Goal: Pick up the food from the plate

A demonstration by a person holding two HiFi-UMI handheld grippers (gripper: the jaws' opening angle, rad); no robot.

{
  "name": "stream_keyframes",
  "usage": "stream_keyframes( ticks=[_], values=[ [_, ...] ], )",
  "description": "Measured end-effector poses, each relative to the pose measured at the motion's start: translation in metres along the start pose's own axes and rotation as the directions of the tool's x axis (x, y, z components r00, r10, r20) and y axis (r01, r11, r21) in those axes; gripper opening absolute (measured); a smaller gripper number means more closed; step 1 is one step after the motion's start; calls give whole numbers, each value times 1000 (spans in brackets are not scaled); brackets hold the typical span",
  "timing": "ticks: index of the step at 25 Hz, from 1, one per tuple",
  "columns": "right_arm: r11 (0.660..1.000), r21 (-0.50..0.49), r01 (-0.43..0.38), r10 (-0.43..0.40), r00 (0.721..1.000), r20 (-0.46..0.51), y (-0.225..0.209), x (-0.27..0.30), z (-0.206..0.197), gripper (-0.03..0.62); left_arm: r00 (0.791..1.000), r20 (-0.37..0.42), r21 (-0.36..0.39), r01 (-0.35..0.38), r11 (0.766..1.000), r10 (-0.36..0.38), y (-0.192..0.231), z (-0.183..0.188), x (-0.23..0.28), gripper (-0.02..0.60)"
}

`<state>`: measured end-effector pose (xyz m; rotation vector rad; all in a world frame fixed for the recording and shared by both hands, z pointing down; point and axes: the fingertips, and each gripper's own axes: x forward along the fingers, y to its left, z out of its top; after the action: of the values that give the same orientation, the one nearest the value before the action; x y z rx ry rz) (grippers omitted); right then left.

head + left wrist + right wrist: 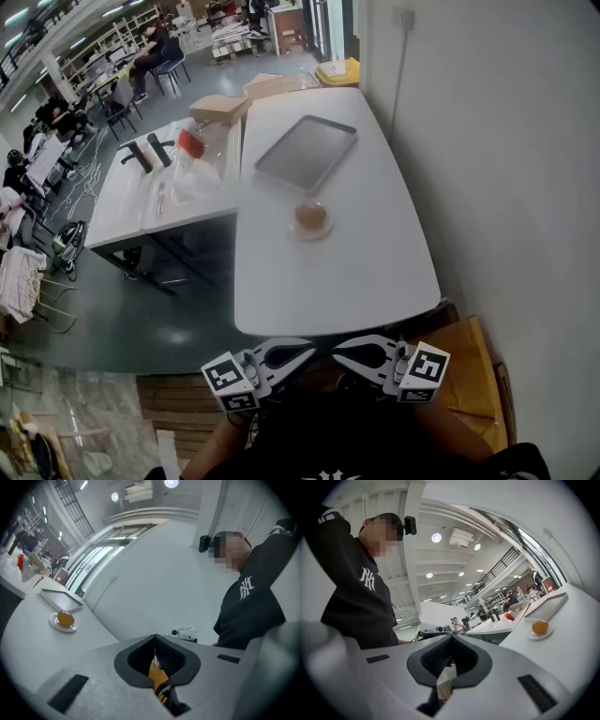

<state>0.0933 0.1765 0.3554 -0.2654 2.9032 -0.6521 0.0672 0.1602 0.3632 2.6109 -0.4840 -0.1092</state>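
A round orange piece of food [310, 217] lies on a small clear plate [310, 234] near the middle of the white table [356, 272]. It also shows far off in the left gripper view as the food [65, 618] on its plate [60, 627], and in the right gripper view as the food [540, 626] on the plate [540, 636]. My left gripper [307, 348] and right gripper [339, 345] hang side by side off the table's near edge, close to the person's body, tips turned toward each other. Both are shut and empty: left gripper [155, 637], right gripper [451, 636].
A grey tray [307, 152] lies beyond the plate. To the left stands a second white table [122, 202] with a red object [191, 143], black tools [141, 155] and a cardboard box [218, 108]. A wall runs along the right. A wooden seat [464, 366] sits below the near edge.
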Motion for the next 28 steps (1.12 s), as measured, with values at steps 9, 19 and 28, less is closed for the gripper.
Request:
stream_keyframes(
  ticks=[9,19,28],
  values=[
    [1000,-4,-30,30,999,-35,-9,-14,-17,2,999,-25,1,-36,999,36,-10,-19,15,6],
    [995,57,-83,86,995,-48,-24,1,-45,3,994,-88,-44,-76,996,72,8,-43,1,6],
    [999,15,43,-43,999,-30,-50,12,-23,3,996,-84,9,-33,999,33,48,-15,-4,6]
  ],
)
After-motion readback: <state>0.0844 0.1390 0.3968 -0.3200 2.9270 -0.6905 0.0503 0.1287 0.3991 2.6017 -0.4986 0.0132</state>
